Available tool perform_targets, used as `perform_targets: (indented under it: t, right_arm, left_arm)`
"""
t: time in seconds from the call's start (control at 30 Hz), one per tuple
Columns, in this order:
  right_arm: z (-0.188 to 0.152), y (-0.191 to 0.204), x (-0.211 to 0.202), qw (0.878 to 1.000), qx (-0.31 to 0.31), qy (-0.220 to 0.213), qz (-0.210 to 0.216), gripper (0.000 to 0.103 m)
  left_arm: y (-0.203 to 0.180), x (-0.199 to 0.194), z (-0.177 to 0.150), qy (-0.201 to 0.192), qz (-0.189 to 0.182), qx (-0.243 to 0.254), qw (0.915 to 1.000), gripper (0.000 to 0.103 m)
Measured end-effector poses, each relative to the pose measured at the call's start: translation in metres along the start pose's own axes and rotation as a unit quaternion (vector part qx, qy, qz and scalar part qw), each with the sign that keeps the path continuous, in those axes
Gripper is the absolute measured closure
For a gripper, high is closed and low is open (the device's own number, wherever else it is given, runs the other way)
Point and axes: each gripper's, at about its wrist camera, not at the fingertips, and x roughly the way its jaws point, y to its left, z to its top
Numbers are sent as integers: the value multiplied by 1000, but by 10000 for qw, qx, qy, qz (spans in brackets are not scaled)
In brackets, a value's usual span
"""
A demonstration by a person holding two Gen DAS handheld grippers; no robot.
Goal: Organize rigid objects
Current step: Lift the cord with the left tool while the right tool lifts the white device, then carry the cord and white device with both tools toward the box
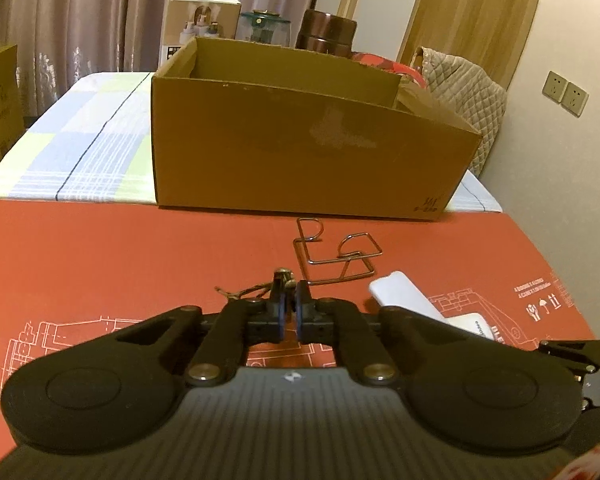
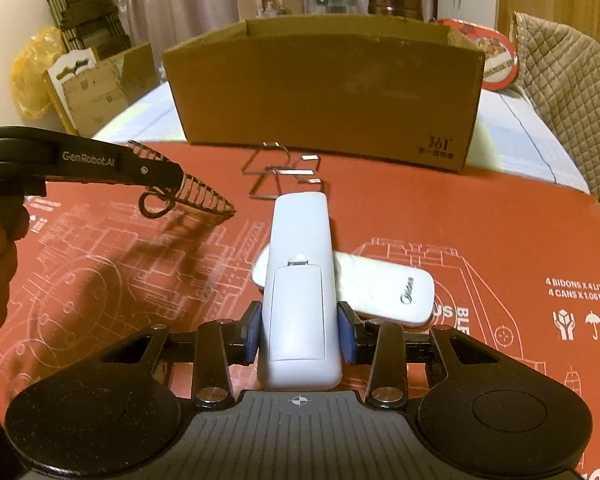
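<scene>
The box (image 2: 324, 88) sits at the back of the mat (image 2: 500, 240). The wire puzzle (image 2: 284, 176) lies in front of it. One remote (image 2: 300, 280) lies across another remote (image 2: 384, 290).

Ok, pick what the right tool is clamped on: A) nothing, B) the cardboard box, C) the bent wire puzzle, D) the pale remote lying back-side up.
D: the right tool has its blue pads pressed against both sides of the pale rectangular plastic remote, battery cover facing up.
</scene>
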Motion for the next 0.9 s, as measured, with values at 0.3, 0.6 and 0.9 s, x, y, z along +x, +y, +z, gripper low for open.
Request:
perform_targets:
  t: [0.3, 0.6, 0.9]
  right_arm:
    - [9, 4, -13, 9996, 33, -274, 24, 68]
    - [26, 2, -29, 9986, 129, -505, -18, 68]
    - [51, 7, -46, 9969, 72, -781, -65, 68]
  left_arm:
    - [5, -16, 6, -156, -23, -166, 9997, 101]
    - [4, -41, 17, -400, 16, -138, 9991, 101]
    - [-3, -59, 31, -618, 13, -52, 9981, 101]
